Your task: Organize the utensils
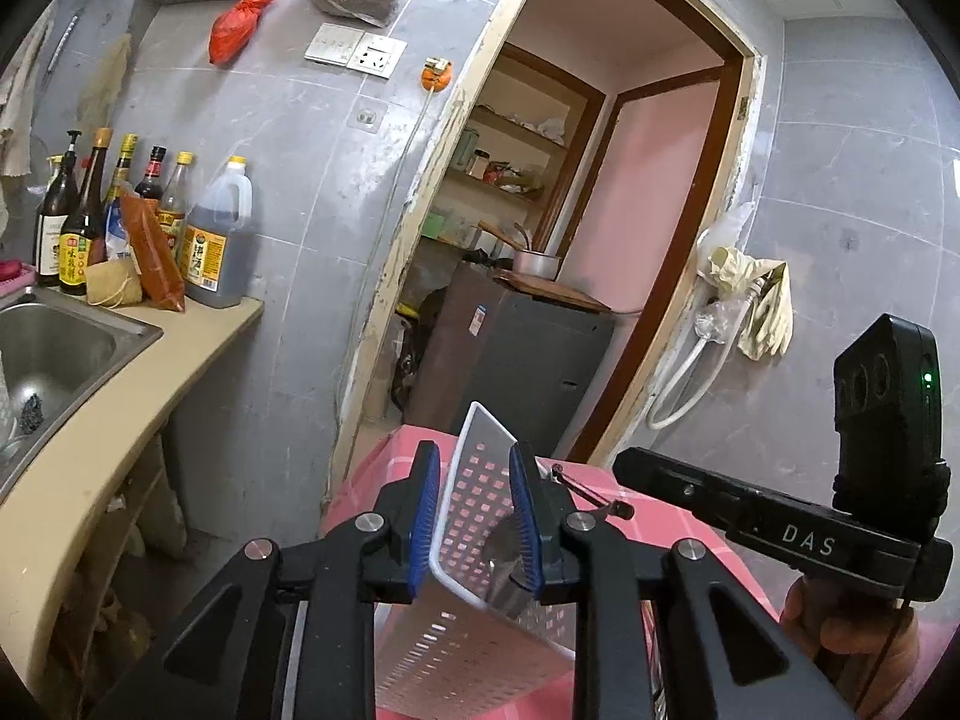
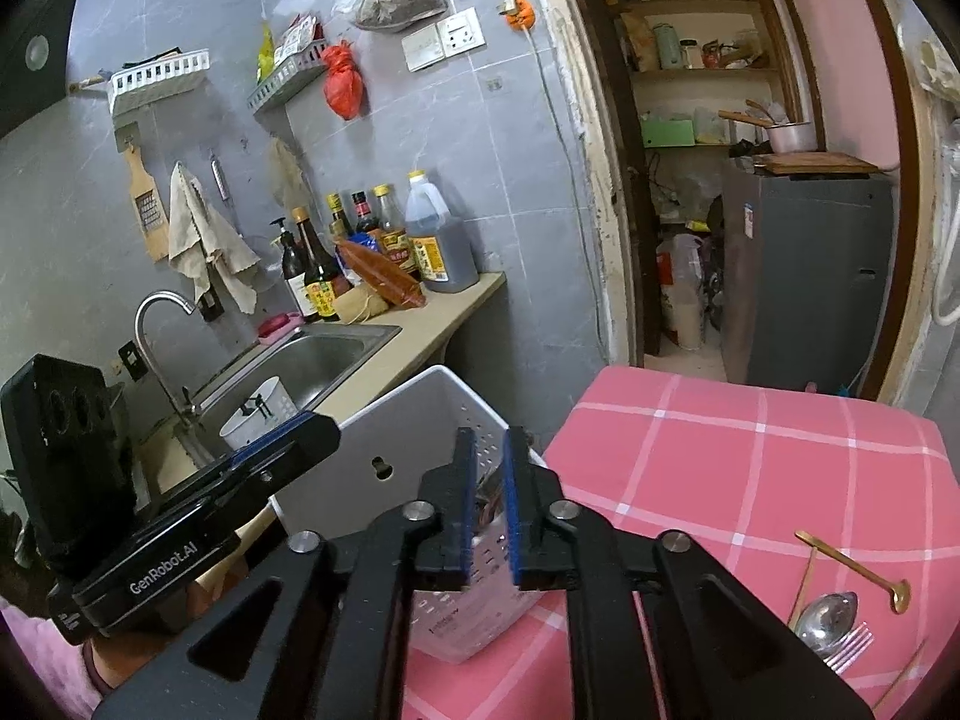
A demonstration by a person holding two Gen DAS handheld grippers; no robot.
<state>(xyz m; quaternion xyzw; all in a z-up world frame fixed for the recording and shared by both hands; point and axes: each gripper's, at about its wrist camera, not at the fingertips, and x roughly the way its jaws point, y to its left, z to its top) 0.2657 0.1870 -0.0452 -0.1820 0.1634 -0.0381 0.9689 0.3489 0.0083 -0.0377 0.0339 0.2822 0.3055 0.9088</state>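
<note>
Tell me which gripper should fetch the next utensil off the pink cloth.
Right. The spoon, fork and gold scoop lie on the right gripper side, while the left gripper straddles the white basket wall.

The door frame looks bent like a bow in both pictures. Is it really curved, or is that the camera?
It's the camera. In the left wrist view the door frame bows strongly and dark corners ring the picture: fisheye distortion. In the right wrist view the same frame curves too, and the pink checked cloth's straight lines bend. Both are evenly daylit and sharp, without strong glare.
</note>
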